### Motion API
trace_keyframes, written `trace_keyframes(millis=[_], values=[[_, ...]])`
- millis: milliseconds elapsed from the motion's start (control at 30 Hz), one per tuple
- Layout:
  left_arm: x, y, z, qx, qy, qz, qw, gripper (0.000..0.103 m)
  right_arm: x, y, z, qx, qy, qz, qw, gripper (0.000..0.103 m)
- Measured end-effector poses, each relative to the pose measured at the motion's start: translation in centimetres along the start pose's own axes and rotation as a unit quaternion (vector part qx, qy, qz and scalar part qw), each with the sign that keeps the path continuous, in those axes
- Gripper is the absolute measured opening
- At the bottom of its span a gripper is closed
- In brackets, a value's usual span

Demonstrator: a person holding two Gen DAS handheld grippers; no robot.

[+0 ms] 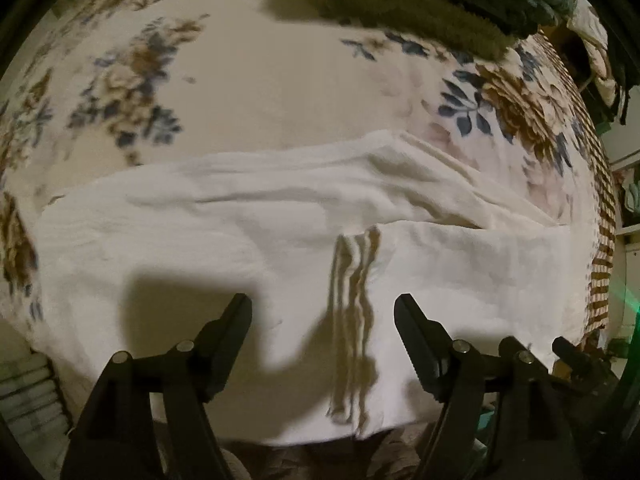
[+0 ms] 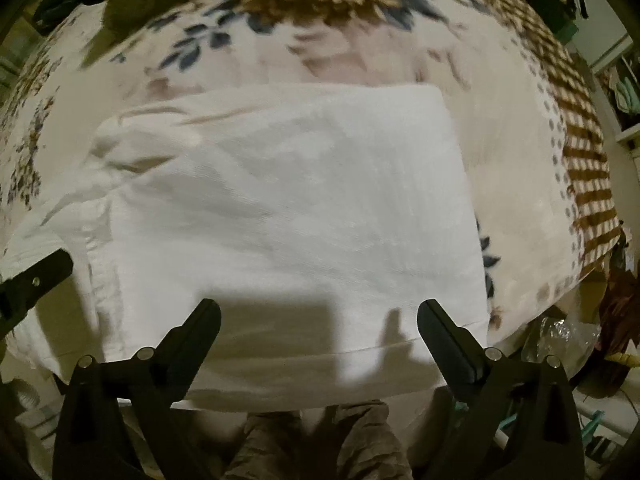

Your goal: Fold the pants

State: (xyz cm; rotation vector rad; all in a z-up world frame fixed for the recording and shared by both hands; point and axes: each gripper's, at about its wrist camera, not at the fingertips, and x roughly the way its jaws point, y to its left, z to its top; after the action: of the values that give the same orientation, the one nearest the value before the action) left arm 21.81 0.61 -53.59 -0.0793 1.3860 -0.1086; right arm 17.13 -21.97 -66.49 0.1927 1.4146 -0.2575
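Pants (image 2: 288, 208), one white pair, lie flat on the floral bed cover (image 1: 280, 80) along its near edge, one half already laid over the other, judging by the layered edges. Both my fingers hang above them spread wide and holding nothing: left fingers (image 1: 323, 322) over a rumpled ridge, right fingers (image 2: 319, 320) over the hem at the near edge. I judge one fold is set; next I must pinch one end with both and carry it across.
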Motion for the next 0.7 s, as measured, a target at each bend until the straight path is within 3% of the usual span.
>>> trace_keyframes(millis=[333, 467, 533, 633, 700], values=[[-5.1, 2.9, -2.0, -0.035, -0.017, -0.003, 0.9992, 0.072, -6.2, 2.2, -0.9, -0.011, -0.027, 0.007, 1.000, 0.100], [-6.6, 6.1, -2.4, -0.091, -0.024, -0.026, 0.9952, 0.072, -8.2, 4.6, -1.4, -0.013, -0.033, 0.015, 0.999, 0.100], [-7.0, 9.4, -3.0, -0.152, -0.037, -0.057, 0.9861, 0.072, -8.1, 5.2, -1.0, -0.014, -0.032, 0.024, 0.999, 0.100], [-6.2, 15.2, -4.8, -0.256, -0.051, -0.087, 0.9613, 0.072, -7.3, 5.9, -0.8, -0.017, -0.025, 0.032, 0.999, 0.100], [-4.5, 18.9, -6.3, -0.328, -0.047, -0.105, 0.9377, 0.072, -6.7, 6.7, -0.8, -0.020, -0.022, 0.033, 0.999, 0.101]])
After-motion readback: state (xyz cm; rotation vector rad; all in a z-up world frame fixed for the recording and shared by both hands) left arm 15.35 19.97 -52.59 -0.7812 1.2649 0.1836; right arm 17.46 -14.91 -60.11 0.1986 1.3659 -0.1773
